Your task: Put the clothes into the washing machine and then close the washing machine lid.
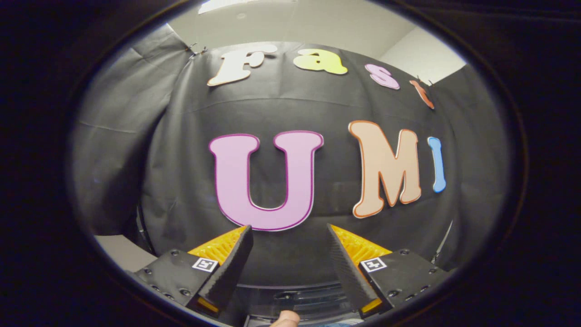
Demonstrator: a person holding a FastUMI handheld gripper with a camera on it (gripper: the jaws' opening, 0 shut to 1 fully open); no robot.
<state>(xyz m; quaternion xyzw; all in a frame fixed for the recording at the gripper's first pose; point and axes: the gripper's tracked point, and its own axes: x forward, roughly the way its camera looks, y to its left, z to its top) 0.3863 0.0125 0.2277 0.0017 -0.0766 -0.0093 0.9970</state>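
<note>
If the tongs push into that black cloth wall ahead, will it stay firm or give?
Probably gives: the black cloth wall shows creases and folds, so it looks floppy. It seems clipped at its top, so it would likely swing rather than fall. The tongs stand open and empty, pointing at it.

Recording booth indicated: black cloth wall [290, 254] hung as backdrop, plain white room wall [422, 54] and ceiling seen above cloth.

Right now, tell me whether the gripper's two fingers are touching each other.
Apart. The gripper view shows the gripper open, a wide gap between its fingers, with the booth wall showing through and nothing held.
</note>
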